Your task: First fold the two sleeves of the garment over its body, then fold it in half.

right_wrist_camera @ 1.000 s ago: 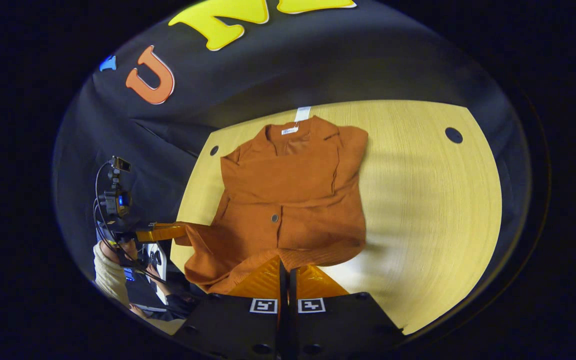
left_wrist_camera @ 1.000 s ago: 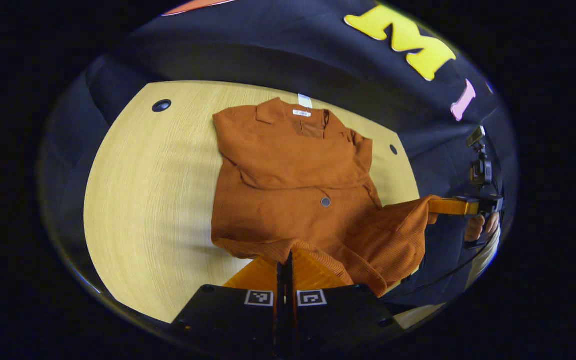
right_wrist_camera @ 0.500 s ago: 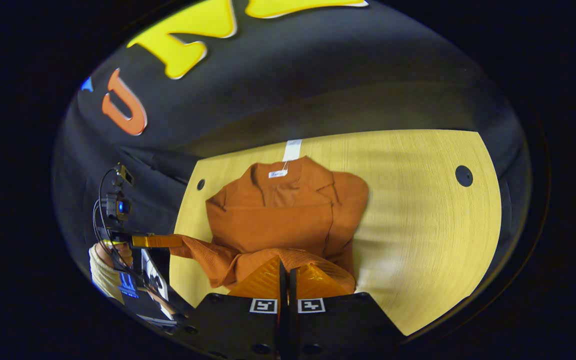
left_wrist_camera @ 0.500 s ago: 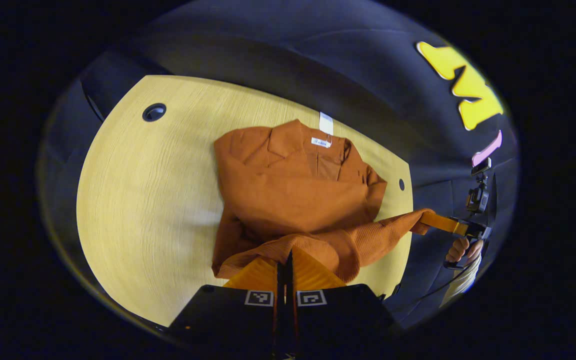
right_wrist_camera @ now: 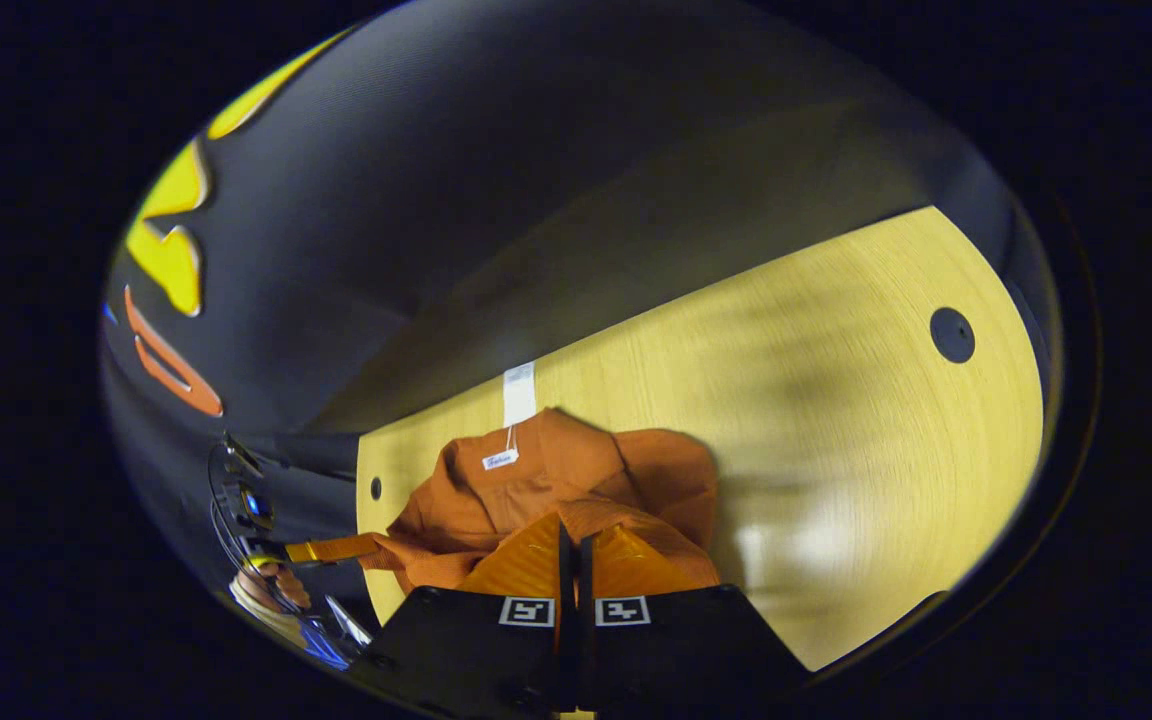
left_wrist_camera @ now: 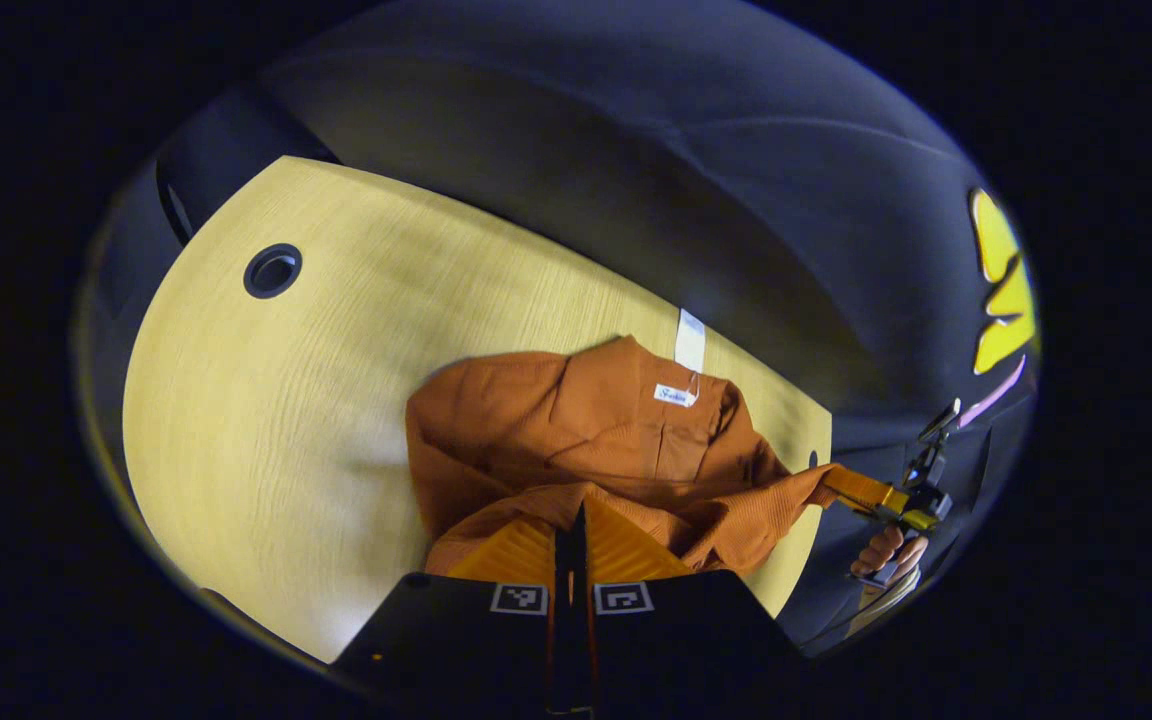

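An orange garment (left_wrist_camera: 556, 430) lies on the pale wooden table (left_wrist_camera: 266, 420), collar and white neck label at the far end, sleeves folded over the body. My left gripper (left_wrist_camera: 568, 520) is shut on the garment's lifted hem, which hangs over the lower body. To its right, my right gripper (left_wrist_camera: 831, 482) pinches the hem's other corner. In the right gripper view, the garment (right_wrist_camera: 546, 470) is bunched under my right gripper (right_wrist_camera: 568, 530), shut on the hem, and the left gripper (right_wrist_camera: 361, 548) holds the cloth at far left. The raised hem hides the lower half of the garment.
A white strip (left_wrist_camera: 690, 340) lies on the table just past the collar. Round cable holes (left_wrist_camera: 272, 271) (right_wrist_camera: 952, 335) sit near the table's far corners. A hand (left_wrist_camera: 886, 548) holds the other gripper off the table's edge. The black cloth wall rises behind the table.
Both grippers have carried the hem forward over the body toward the collar. The button and lower front are now covered. The collar has come much closer in both views.
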`<state>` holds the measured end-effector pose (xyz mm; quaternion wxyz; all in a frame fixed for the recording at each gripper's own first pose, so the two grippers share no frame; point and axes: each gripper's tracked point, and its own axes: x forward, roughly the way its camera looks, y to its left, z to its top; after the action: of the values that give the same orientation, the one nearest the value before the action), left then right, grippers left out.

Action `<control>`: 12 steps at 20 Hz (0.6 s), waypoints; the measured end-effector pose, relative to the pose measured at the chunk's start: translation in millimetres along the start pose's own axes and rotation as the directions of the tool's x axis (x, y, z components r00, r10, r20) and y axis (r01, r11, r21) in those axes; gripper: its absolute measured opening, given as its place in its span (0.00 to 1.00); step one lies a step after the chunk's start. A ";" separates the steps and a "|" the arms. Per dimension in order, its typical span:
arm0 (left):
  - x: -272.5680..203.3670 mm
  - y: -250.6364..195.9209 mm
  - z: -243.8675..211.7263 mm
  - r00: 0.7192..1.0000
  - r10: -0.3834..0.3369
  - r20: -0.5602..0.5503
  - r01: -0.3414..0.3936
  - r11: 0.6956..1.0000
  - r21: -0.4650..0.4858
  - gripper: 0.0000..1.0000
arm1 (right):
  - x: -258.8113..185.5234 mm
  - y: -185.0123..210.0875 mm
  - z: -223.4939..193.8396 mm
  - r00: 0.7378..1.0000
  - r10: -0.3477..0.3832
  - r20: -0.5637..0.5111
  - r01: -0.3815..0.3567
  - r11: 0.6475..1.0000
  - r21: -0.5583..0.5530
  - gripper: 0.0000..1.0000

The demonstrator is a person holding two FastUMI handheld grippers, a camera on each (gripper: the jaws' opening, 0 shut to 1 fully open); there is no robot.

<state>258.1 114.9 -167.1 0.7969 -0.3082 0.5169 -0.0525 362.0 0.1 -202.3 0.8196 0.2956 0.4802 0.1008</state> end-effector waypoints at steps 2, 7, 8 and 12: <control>12.1 7.4 7.4 0.999 0.007 0.032 -0.005 0.999 -0.051 0.03 | 14.0 -17.5 10.1 1.000 -0.018 0.023 0.016 0.996 0.083 0.00; 32.2 2.0 10.9 0.997 -0.039 0.067 0.052 0.979 -0.198 0.03 | 39.4 -22.9 1.6 1.000 -0.027 0.014 0.023 0.975 0.222 0.02; 33.1 0.7 13.1 0.996 -0.047 0.075 0.061 0.978 -0.200 0.03 | 42.5 -21.1 3.0 0.999 -0.032 0.018 0.027 0.975 0.221 0.03; 32.1 -5.2 28.8 0.990 -0.047 0.130 0.066 0.987 -0.149 0.03 | 41.6 -15.2 11.7 0.999 -0.021 0.050 0.011 0.983 0.185 0.04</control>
<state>298.7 110.4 -181.7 0.8003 -0.3857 0.4589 -0.0157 391.6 1.9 -237.1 0.8016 0.3692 0.4685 0.0414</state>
